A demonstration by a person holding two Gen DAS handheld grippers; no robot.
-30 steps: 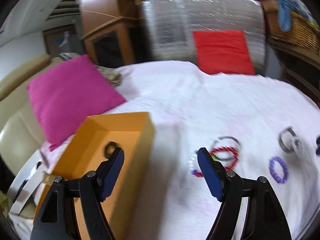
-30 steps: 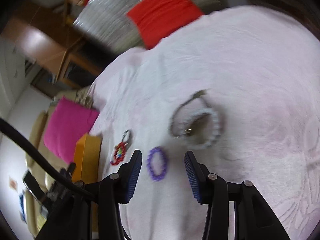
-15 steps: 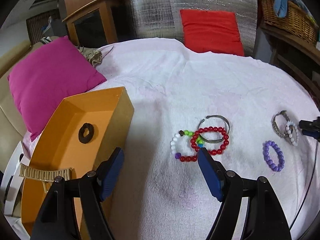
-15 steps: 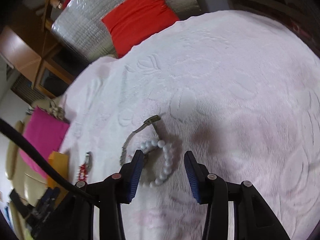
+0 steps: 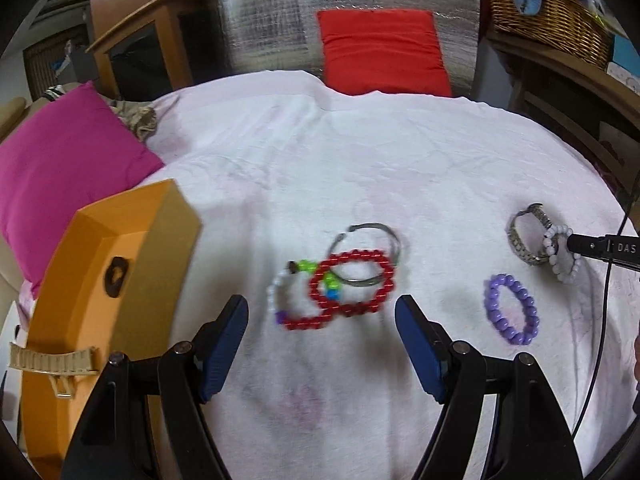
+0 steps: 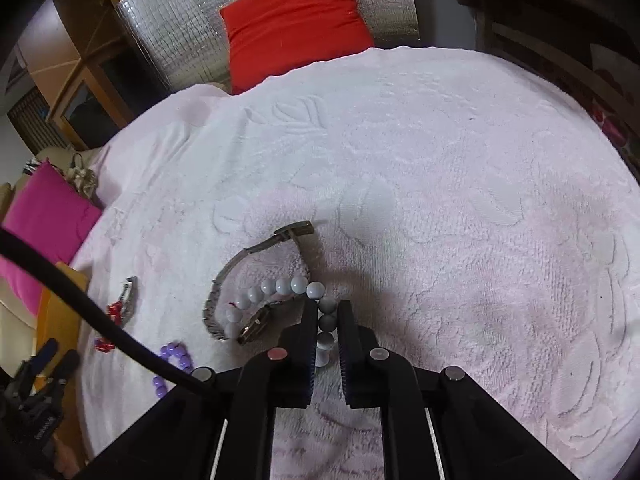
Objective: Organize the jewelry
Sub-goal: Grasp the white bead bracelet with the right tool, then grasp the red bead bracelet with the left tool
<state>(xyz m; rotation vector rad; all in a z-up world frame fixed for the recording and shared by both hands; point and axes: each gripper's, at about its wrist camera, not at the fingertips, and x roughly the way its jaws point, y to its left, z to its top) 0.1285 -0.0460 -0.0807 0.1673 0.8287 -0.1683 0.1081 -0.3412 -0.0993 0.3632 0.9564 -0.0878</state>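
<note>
white bead bracelet point(image 6: 280, 292): lying on the pink towel-covered desk point(image 6: 460, 200), draped over the silver metal watch point(image 6: 240, 280); its near strand is running straight back between the right fingers.
right gripper point(image 6: 325, 320): fingers closing on that strand, gripping it.
left gripper point(image 5: 322, 340): fingers hanging wide apart, holding nothing, over the red bead bracelet point(image 5: 352, 284).
key relation: orange open box point(image 5: 100, 280) is sitting far left, nearer the left gripper.
risk: watch probably snagging on lift.
</note>
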